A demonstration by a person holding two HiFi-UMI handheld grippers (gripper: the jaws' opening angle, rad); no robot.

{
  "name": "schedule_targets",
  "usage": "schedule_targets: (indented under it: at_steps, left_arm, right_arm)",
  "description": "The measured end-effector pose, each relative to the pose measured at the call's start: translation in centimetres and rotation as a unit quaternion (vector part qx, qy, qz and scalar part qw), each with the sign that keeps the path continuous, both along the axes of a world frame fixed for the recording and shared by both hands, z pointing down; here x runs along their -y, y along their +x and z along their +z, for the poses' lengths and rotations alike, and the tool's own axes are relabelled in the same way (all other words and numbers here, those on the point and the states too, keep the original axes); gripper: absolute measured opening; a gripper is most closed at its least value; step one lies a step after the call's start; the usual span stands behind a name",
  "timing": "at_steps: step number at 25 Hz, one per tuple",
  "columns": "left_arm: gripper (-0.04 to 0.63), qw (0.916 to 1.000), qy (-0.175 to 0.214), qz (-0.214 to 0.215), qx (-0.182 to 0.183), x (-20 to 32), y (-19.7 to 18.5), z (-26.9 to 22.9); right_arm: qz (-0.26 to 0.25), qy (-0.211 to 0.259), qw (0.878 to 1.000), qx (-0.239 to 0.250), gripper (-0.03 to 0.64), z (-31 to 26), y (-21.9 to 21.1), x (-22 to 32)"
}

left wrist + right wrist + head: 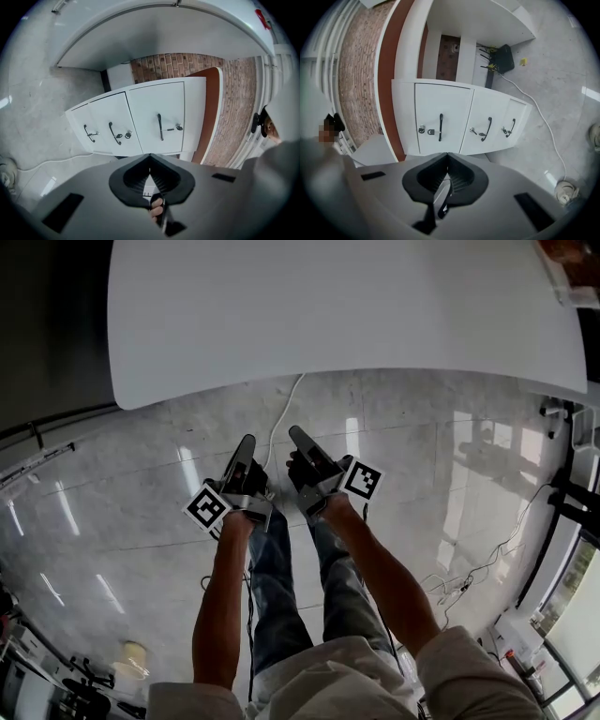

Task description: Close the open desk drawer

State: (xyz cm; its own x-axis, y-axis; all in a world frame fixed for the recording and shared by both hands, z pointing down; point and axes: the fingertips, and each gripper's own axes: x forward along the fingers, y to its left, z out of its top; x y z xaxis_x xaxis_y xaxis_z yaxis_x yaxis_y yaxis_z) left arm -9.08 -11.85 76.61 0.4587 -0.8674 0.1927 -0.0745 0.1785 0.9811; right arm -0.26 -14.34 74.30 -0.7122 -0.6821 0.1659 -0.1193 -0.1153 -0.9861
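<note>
In the head view the person stands on a grey polished floor (122,484) before the near edge of a white desk top (347,315), with both forearms reaching forward. The left gripper (247,446) and the right gripper (298,437) are held close beside each other and point toward that edge, and a white cable (281,418) runs on the floor toward the desk. In the left gripper view the jaws of the left gripper (150,157) are pressed together, pad against pad, and hold nothing. Well apart ahead of them a white drawer unit (140,122) stands under the desk top, near a brick wall (234,103). Its three drawer fronts carry black handles (160,126) and look level with each other, so I cannot tell which one is open. In the right gripper view the right gripper (448,155) is also fully closed and empty. The same drawer unit (459,126) is straight ahead, well apart from the tips, and a black box (504,57) lies on the floor further under the desk
</note>
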Motion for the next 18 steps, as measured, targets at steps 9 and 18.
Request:
schedule_targets:
  at_steps: [9,18]
  left_arm:
    - [0.012,0.9872,0.058,0.065,0.133,-1.8,-0.1,-1.8]
    - [0.012,0.851,0.182,0.192,0.454,0.6,1.0,-10.7]
  right_arm:
    - [-0.069,0.046,0.986,-0.147,0.017,-0.2,1.7,-3.4]
    - [-0.203,0.292,0.816,-0.457,0.017,-9.0,2.1,-1.2]
